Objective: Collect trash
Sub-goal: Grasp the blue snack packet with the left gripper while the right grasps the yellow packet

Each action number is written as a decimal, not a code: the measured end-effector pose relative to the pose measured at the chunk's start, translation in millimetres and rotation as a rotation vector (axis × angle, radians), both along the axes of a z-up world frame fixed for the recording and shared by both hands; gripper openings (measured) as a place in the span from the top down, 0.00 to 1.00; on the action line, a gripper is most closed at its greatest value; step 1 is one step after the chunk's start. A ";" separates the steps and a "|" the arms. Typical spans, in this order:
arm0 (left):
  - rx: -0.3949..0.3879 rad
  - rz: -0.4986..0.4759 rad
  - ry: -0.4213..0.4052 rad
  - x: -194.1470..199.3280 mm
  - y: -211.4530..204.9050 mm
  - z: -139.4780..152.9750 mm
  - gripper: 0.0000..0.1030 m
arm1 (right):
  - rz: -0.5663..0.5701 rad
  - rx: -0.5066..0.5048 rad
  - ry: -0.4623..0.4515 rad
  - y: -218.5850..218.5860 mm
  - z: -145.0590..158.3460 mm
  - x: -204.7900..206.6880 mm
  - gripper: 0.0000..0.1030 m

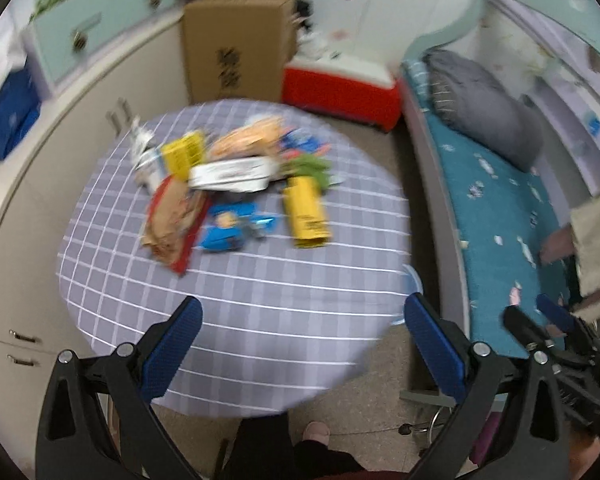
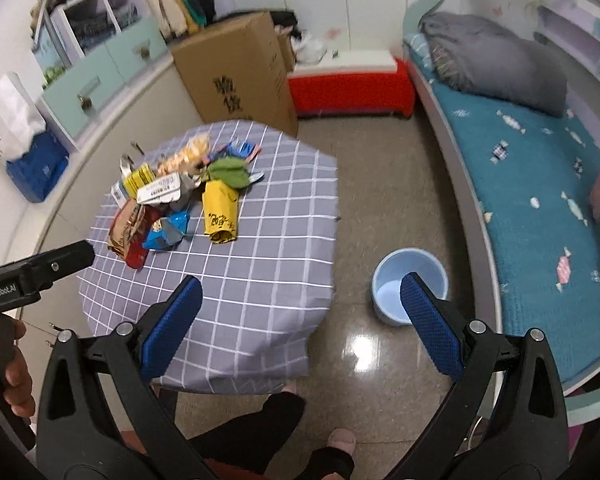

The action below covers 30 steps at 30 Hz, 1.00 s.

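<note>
Left wrist: wrappers [image 1: 236, 184] seemingly beyond tool [image 1: 302, 332].

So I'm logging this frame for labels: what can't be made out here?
- Wrapper pile: left wrist view is motion-blurred, print unreadable.
- Blue bucket: right gripper finger covers part; in the left view the table hides most of it.
- Items under the white packet: overlapped.

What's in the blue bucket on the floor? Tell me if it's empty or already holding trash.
Empty, as far as visible. The blue bucket shows a bare pale bottom; the right gripper's finger hides part of it.
</note>
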State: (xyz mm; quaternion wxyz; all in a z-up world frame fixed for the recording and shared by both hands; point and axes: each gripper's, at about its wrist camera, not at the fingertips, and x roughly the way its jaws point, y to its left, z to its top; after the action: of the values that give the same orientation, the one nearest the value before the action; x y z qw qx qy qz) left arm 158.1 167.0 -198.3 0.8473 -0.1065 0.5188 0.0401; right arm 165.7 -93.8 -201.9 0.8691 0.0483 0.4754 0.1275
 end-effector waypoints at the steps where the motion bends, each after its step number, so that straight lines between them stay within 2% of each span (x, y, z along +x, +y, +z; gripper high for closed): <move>1: -0.003 0.017 0.014 5.9 15.6 -9.4 0.04 | 0.000 0.001 0.014 10.0 -5.8 5.3 0.06; 5: -0.072 0.079 0.080 29.0 75.6 -44.4 0.04 | 0.012 -0.027 0.071 49.7 -30.4 38.3 0.06; 8: -0.104 0.054 0.100 48.7 97.2 -61.7 0.05 | 0.034 -0.052 0.099 80.3 -47.2 60.4 0.06; 12: -0.109 -0.006 0.114 72.0 103.3 -73.2 0.05 | 0.050 -0.058 0.125 111.3 -66.1 90.9 0.06; 14: -0.097 -0.055 0.111 81.8 99.7 -72.5 0.14 | 0.051 -0.054 0.141 123.5 -75.8 104.9 0.06; 16: -0.085 -0.112 0.109 91.5 96.9 -73.1 0.18 | 0.051 -0.051 0.150 134.9 -86.1 119.2 0.06; 22: -0.092 -0.162 0.140 118.3 96.5 -84.5 0.24 | 0.068 -0.044 0.205 163.0 -121.1 156.3 0.16; 23: -0.095 -0.171 0.147 121.0 96.4 -87.6 0.26 | 0.075 -0.045 0.216 166.0 -125.6 159.3 0.22; 26: -0.087 -0.201 0.191 132.2 90.0 -102.0 0.29 | 0.097 -0.025 0.267 170.7 -138.2 166.5 0.59; 27: -0.093 -0.204 0.203 134.0 88.3 -106.3 0.30 | 0.101 0.002 0.274 168.9 -139.0 166.8 0.60; 30: -0.088 -0.214 0.243 142.1 82.1 -119.3 0.31 | 0.100 -0.010 0.291 163.5 -137.4 162.7 0.61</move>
State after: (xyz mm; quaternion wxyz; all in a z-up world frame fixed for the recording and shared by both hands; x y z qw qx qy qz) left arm 300.2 249.1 -317.7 0.7721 -0.0821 0.6273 -0.0606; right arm 328.5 69.7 -339.3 0.7839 0.0383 0.5987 0.1600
